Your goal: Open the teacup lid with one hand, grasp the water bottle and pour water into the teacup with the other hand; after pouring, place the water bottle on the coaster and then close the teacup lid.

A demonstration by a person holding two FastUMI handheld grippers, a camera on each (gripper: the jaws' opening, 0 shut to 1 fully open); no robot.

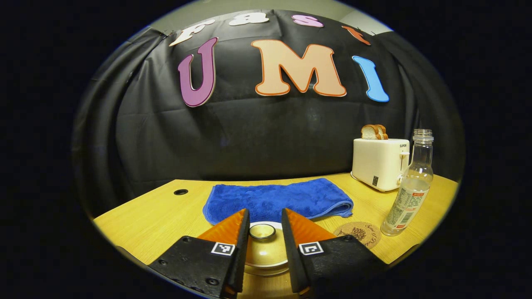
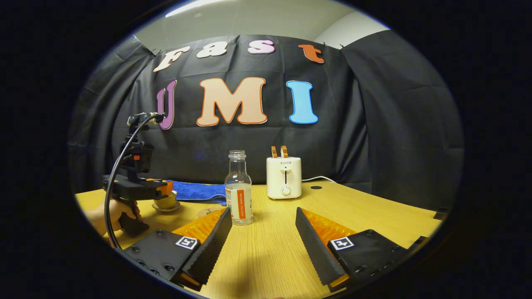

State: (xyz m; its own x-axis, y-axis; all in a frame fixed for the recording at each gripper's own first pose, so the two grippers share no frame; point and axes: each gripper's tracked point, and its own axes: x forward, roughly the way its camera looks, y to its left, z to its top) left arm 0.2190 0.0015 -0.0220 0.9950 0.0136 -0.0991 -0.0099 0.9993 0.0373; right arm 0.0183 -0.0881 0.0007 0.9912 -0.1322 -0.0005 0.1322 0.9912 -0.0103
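The teacup's cream lid with its round knob lies right under my left gripper. The orange fingers stand close on either side of the knob, with a small gap on the right; the gripper is open. In the right gripper view the left gripper hovers over the teacup on its saucer. The clear water bottle, uncapped and partly full, stands upright beside the round cork coaster. My right gripper is wide open and empty, low over the table, with the bottle just beyond its left finger.
A folded blue towel lies behind the teacup. A white toaster with bread slices stands at the back, near the bottle. A hand holds the left gripper's handle. There is a cable hole in the table.
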